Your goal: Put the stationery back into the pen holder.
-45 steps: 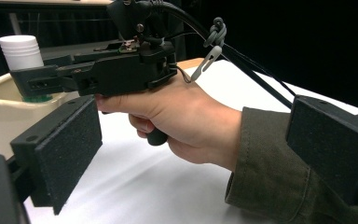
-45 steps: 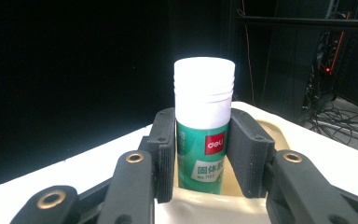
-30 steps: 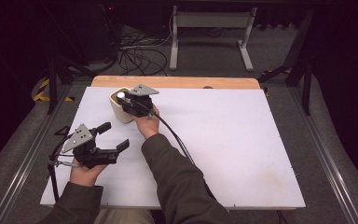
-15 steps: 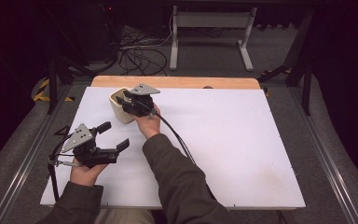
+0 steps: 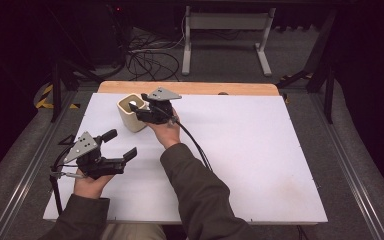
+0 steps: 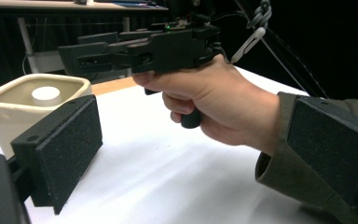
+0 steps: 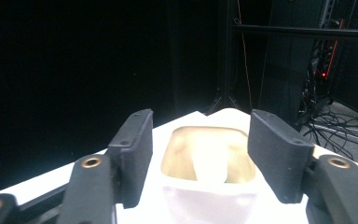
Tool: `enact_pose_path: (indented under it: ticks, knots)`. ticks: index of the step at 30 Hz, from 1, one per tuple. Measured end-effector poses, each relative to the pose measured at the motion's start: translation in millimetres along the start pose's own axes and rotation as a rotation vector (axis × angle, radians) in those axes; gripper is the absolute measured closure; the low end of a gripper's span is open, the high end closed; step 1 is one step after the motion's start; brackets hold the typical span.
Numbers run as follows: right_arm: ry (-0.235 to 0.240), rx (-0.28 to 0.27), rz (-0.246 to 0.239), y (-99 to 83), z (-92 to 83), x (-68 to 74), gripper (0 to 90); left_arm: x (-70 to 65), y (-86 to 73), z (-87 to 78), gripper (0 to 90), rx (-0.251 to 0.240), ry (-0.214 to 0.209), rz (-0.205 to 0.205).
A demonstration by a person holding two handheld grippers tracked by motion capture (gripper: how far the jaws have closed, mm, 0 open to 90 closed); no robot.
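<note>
A cream square cup (image 5: 131, 120) stands at the table's far left with a white round piece (image 5: 133, 105) inside. My right gripper (image 5: 139, 111) is held just right of the cup, pointing at it, jaws open and empty. In the right gripper view the cup (image 7: 209, 196) sits between and just beyond the open pads (image 7: 133, 154). The left gripper view has the cup (image 6: 9, 116), the white piece (image 6: 45, 94) and the right gripper (image 6: 135, 49) raised above rim height. My left gripper (image 5: 120, 145) rests open at the near left, nothing between its pads (image 6: 65, 149).
The white tabletop (image 5: 250, 150) stretches bare to the right, with a wooden strip (image 5: 195, 88) along its far edge. A black cable (image 5: 195, 145) trails from the right gripper across the sleeve. Cables and a stand base lie on the floor beyond.
My right gripper has eased slightly to the right, away from the cup, so more of the cup shows. The left gripper has stayed still.
</note>
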State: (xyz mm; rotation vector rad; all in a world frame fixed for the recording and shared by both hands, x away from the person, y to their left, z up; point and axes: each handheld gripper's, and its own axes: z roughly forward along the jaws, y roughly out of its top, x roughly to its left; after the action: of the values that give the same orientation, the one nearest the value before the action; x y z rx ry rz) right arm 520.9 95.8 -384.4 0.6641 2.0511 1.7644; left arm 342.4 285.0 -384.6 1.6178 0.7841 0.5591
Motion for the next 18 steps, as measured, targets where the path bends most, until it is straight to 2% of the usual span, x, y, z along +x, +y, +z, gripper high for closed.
enact_pose_path:
  ticks: [5,12,18]
  knots:
    - [0.012,0.011,0.012,1.7,-7.9,-0.6,32.9,-0.9,-1.0,-0.2,4.3,0.001,0.001,0.001]
    - [0.039,-0.004,0.016,3.9,-24.1,-1.7,26.2,-2.6,-1.7,0.5,4.0,-0.002,0.001,-0.005]
    - [0.025,0.000,0.041,1.8,-41.3,-7.9,22.9,-4.3,-1.8,1.3,4.0,0.003,0.003,-0.002]
